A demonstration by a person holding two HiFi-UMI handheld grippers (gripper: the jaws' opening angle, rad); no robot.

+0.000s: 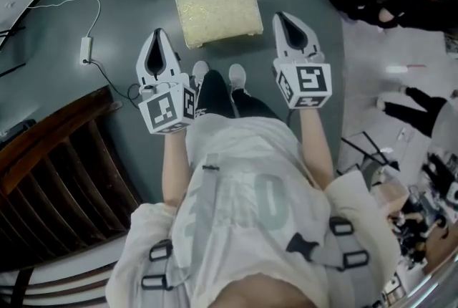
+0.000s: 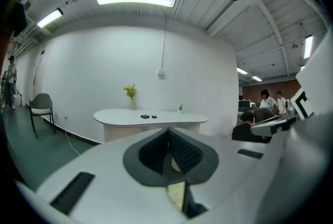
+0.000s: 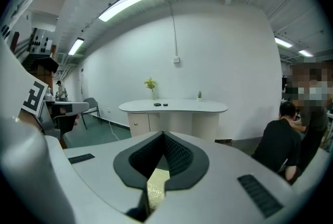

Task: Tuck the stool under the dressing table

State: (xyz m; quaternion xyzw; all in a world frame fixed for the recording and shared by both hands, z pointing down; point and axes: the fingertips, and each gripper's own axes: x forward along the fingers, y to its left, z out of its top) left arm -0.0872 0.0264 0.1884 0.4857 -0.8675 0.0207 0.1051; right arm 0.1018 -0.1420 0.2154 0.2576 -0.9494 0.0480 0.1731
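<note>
While my left tongs (image 1: 160, 36) and right tongs (image 1: 283, 18) are clenched empty, the stool (image 1: 218, 13) lies crosswise just ahead between them, with the dressing table (image 3: 171, 107) beyond it.

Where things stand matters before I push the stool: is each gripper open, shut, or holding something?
Left gripper: shut, holding nothing.
Right gripper: shut, holding nothing.

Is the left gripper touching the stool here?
Apart. The head view shows grey floor between the left gripper and the stool; the left gripper view shows its jaws shut on nothing.
</note>
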